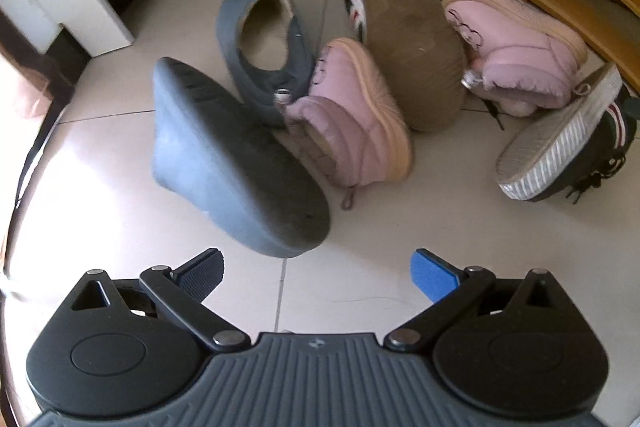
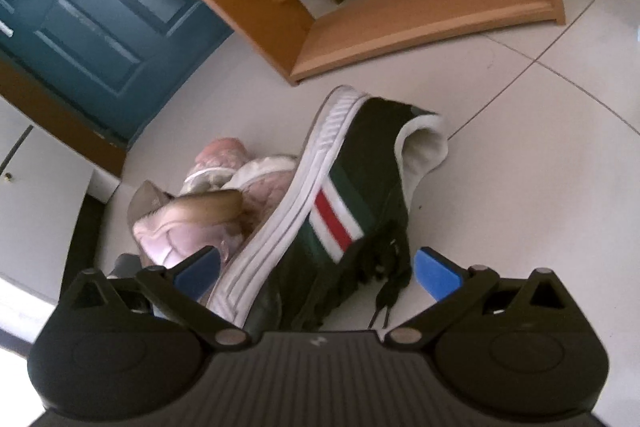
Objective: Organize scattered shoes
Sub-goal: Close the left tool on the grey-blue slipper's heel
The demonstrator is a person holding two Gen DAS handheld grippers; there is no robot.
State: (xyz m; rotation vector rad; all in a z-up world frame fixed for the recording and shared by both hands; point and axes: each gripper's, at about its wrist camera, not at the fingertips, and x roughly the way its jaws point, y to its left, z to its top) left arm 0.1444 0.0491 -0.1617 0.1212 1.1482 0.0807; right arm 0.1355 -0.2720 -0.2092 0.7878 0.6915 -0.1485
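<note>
Six shoes heaped on the tiled floor [image 1: 100, 131], both our grippers spread and empty.

Left gripper [image 1: 318, 273] hangs wide before the overturned grey clog [image 1: 232, 163]; we count two clogs, two pink boots, two striped sneakers. Only the right view shows the wooden shoe rack [image 2: 400, 7] and blue door [image 2: 100, 7]; there the right gripper [image 2: 318, 273] straddles the black sneaker [image 2: 352, 195], not touching.

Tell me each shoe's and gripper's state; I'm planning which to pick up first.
Left gripper: open, empty.
Right gripper: open, straddling the near sneaker.
Near sneaker: on its side.
Far sneaker: tipped, sole showing.
Near grey slipper: tipped over, sole showing.
Far grey slipper: opening facing the camera.
Near pink boot: on its side.
Far pink boot: on its side.
</note>
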